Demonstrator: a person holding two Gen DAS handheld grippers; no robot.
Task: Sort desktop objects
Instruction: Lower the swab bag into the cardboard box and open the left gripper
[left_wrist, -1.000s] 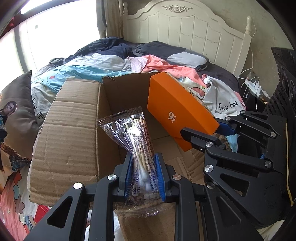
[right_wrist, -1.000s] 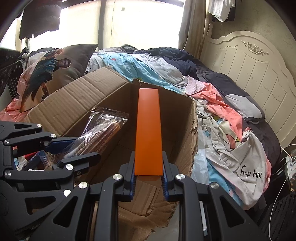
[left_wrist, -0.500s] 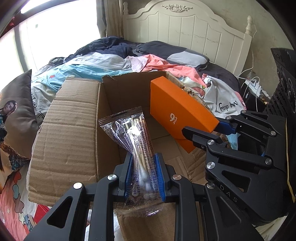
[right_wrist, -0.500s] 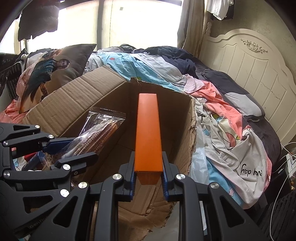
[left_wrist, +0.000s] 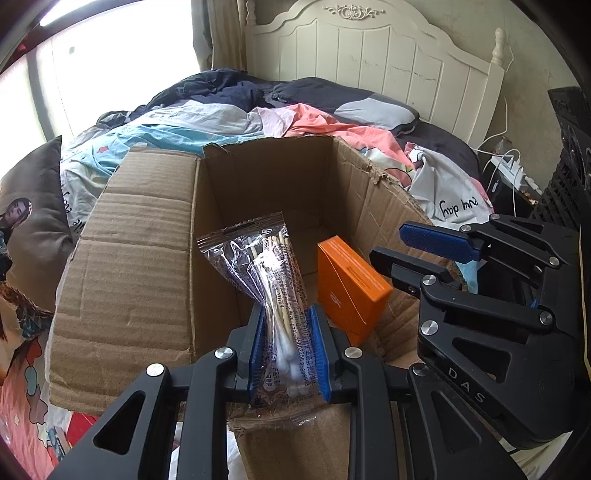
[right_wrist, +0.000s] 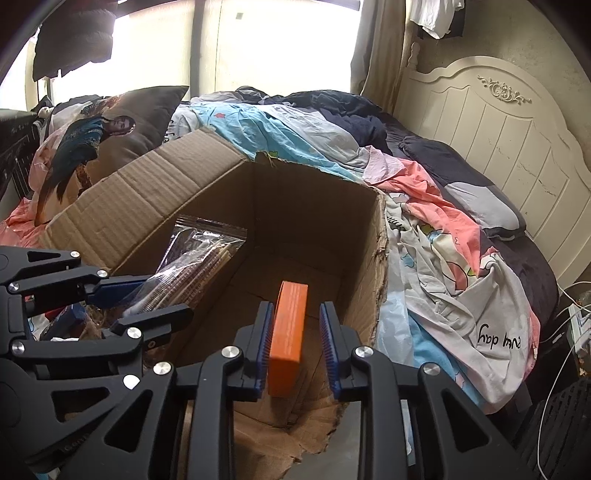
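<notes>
Two grippers hang over the mouth of one open cardboard box (left_wrist: 258, 206), which sits at the foot of a bed strewn with crumpled clothes and bedding (right_wrist: 436, 229). Inside the box, only one thing shows: an orange box (left_wrist: 351, 291), tilted on edge against the floor of the carton toward its right wall — at about three o'clock from the carton's centre in the left wrist view. From the right wrist view the same orange box (right_wrist: 289, 332) stands narrow-side up between the blue pads of the right gripper (right_wrist: 295, 343), with a visible gap on either side; the jaws are opening and the pads do not press on it. The left gripper (left_wrist: 288, 350) has its blue pads pinched on the lower end of a clear packet of cotton swabs (left_wrist: 273, 295), which rises from the fingers toward twelve o'clock, above the carton's near left corner and not resting inside it. In the right wrist view that packet (right_wrist: 192, 266) appears at about nine o'clock, slanting over the box's left wall beside a wide cardboard flap (right_wrist: 147, 199) folded outward. The carton's near rim is torn and ragged. Beyond the bedding, at one o'clock, stands a cream headboard (left_wrist: 369, 66) — and a printed cushion (right_wrist: 110, 136) lies at ten o'clock from the carton.
</notes>
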